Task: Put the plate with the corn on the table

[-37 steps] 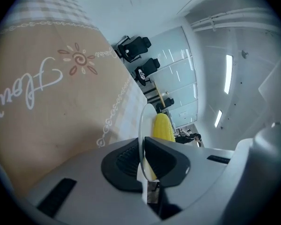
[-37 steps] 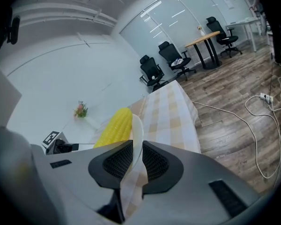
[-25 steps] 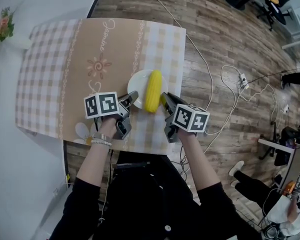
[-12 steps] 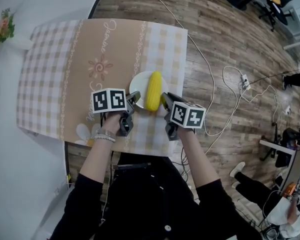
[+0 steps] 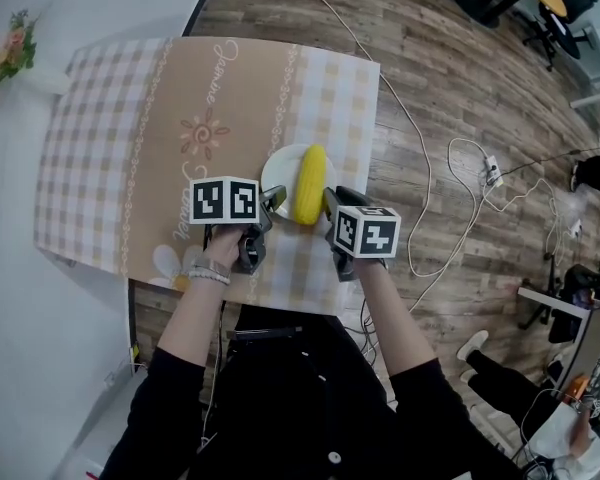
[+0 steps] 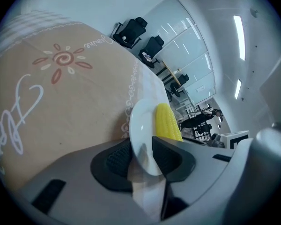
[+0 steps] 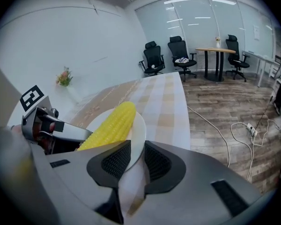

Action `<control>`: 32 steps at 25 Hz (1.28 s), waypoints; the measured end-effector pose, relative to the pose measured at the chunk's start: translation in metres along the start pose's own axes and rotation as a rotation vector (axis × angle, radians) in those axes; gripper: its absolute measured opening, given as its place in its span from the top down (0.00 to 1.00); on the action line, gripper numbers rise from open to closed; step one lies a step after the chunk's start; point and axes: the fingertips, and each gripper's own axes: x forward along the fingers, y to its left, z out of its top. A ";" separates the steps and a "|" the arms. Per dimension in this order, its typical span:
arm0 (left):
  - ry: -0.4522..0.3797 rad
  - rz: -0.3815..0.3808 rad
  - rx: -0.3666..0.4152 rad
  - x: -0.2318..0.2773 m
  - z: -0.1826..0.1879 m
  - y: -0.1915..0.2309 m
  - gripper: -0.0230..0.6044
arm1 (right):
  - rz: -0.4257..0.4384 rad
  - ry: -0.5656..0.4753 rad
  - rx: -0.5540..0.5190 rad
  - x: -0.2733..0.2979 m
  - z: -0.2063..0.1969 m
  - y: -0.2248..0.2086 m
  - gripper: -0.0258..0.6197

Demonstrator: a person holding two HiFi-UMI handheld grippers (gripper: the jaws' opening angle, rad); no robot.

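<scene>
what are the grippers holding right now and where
The right gripper grips the plate by its rim; the left gripper is opening its jaws, pads off the opposite rim.

Glossy plate point(image 5: 279, 175), matt woven tablecloth point(image 5: 130, 138)

A white plate point(image 5: 277, 173) with a yellow corn cob point(image 5: 309, 184) along it, flat on the checked table point(image 5: 110, 138).

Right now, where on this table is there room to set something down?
The whole left and far side of the table is bare: the checked strip along the left edge and the brown middle with the sun drawing. It is crowded only at the near right, around the plate and corn.
</scene>
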 end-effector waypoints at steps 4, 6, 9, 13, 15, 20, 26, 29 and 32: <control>0.003 0.022 0.030 -0.006 -0.003 0.002 0.72 | -0.001 0.002 -0.021 -0.001 0.001 0.000 0.77; -0.012 0.031 0.015 -0.010 -0.003 0.005 0.71 | 0.008 -0.007 -0.012 0.000 0.001 0.001 0.77; -0.061 0.030 0.009 -0.018 0.000 0.007 0.71 | 0.026 -0.013 0.016 0.000 0.002 0.001 0.77; -0.149 0.022 0.021 -0.033 0.004 0.004 0.71 | 0.016 -0.031 0.012 -0.006 0.003 -0.004 0.77; -0.187 0.036 0.052 -0.041 0.005 0.001 0.77 | -0.001 -0.044 -0.012 -0.012 0.004 -0.006 0.78; -0.253 0.067 0.137 -0.060 -0.005 -0.017 0.90 | -0.020 -0.063 -0.112 -0.031 0.001 -0.003 0.87; -0.336 0.091 0.239 -0.079 -0.014 -0.044 0.92 | 0.027 -0.101 -0.260 -0.054 0.004 0.018 0.88; -0.386 0.083 0.305 -0.092 -0.013 -0.063 0.93 | 0.060 -0.146 -0.280 -0.070 0.011 0.028 0.88; -0.425 0.074 0.370 -0.101 -0.014 -0.082 0.93 | 0.077 -0.194 -0.307 -0.086 0.020 0.035 0.88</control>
